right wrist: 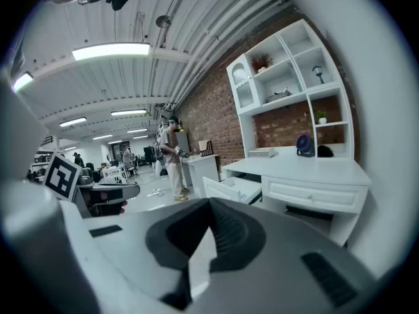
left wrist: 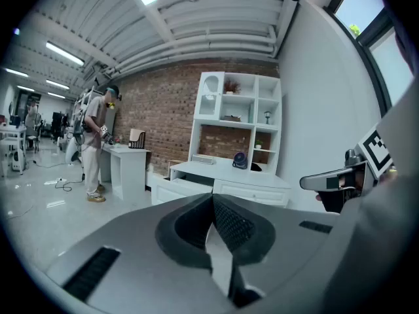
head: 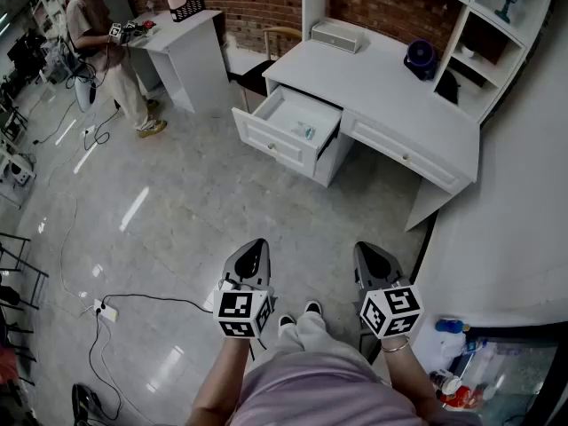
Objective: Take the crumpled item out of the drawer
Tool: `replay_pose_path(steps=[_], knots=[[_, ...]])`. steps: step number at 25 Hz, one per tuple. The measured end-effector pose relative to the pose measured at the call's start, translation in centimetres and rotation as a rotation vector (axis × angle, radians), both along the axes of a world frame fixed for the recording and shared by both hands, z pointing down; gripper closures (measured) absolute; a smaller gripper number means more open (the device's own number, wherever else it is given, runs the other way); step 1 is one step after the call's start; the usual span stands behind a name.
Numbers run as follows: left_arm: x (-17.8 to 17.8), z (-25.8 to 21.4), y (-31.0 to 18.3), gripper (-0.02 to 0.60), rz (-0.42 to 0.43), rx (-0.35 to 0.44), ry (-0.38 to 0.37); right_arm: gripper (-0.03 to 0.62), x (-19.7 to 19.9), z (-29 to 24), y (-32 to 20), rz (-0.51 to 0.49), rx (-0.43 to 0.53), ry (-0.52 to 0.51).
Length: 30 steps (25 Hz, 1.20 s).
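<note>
Task stage: opening phase, as I judge it; the drawer [head: 275, 143] is already standing pulled out, and the reach and the grasp are both remaining to be done.
Task's thing: one crumpled item [head: 306, 132], small and pale, is lying on the floor of the open drawer, toward its right side; nothing is touching it.
Left tool [head: 256, 248]: its jaws are pressing together tip to tip with nothing between them; it is hanging close to the person's body, well apart from the drawer.
Right tool [head: 368, 251]: its jaws are likewise meeting at the tips, carrying nothing; it is being held beside the left one, equally far from the table [head: 382, 91].
What is left: approaching the table, parting the jaws of one tool, closing them on the item and lifting it clear.
Tools, count: two.
Drawers, count: two showing in the table front, one open at the left, one second drawer [head: 404, 155] shut to its right.
Crumpled items, count: one.
On the tabletop: one small dark fan [head: 420, 58] and one flat white box [head: 337, 35].
Tables, count: two; a second table [head: 182, 38] is standing further left.
Other people: one person [head: 98, 38] is standing at the second table.
</note>
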State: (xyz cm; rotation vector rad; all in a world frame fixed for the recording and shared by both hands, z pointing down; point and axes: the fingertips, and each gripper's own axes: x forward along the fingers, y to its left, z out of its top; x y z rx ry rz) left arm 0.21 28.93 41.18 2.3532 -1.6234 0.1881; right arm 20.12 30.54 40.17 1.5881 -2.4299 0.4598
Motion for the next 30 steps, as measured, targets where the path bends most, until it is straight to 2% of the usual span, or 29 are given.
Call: replay_pose_path(steps=[20,30], knots=[[3.0,0.4,-3.4,0.581,-0.036,-0.003,-0.006,0.591,2.5,-0.6,-4.7,-0.03,0.061,0.038],[3.0,0.1,-5.2,0.581,-0.06,0.005,-0.013,0.473,2.7,-0.9,-7.1,-0.06,0.056,0.028]])
